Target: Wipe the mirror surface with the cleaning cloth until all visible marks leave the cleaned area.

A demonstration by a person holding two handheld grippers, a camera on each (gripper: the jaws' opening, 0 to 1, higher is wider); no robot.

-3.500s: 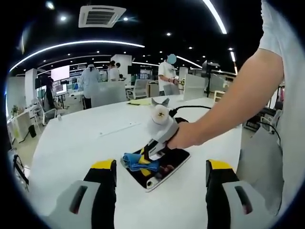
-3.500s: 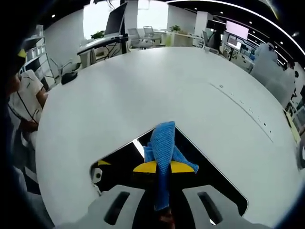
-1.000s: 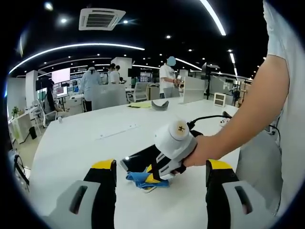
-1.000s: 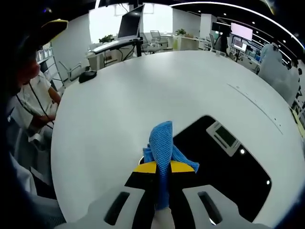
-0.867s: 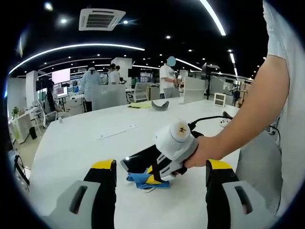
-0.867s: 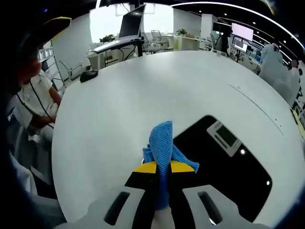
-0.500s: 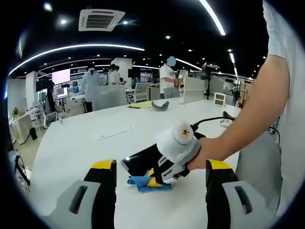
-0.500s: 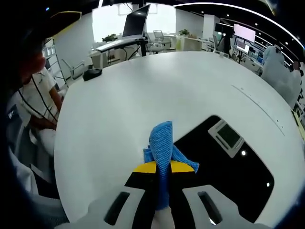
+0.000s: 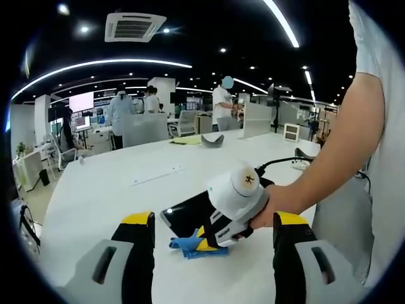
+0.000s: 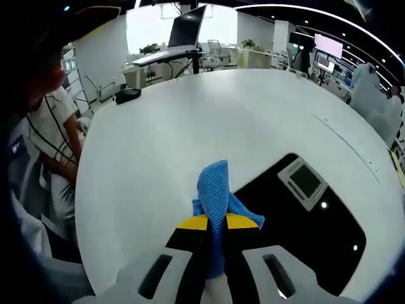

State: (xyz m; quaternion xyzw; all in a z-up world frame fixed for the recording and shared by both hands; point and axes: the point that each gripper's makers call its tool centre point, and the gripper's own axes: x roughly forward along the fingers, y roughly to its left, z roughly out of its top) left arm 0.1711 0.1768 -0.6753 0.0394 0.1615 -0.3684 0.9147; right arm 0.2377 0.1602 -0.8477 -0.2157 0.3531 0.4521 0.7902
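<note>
Pinching the cleaning cloth (image 10: 216,190) between its closed jaws, the right claw (image 10: 217,223) carries the blue fabric as a bunched pad standing out past the yellow tips, which would let the fabric rather than the hard jaw ends meet the glass. In the left gripper view the same right claw (image 9: 212,235), held in the person's hand (image 9: 277,204), is angled down at the near end of the mirror (image 9: 188,214), with the cloth (image 9: 193,244) resting on the white worktop (image 9: 126,183) just at or beyond the mirror's near edge; whether any of it touches the glass cannot be told. In the right gripper view the mirror (image 10: 316,225) lies flat to the right of the cloth, its dark face reflecting ceiling lights and an air vent; no marks can be made out on it at this size. The left claw (image 9: 213,250) hangs back with its jaws spread wide and nothing between them, apparently kept clear so the mirror and cloth remain in sight. A sensible next stroke would bring the cloth onto the glass again.
</note>
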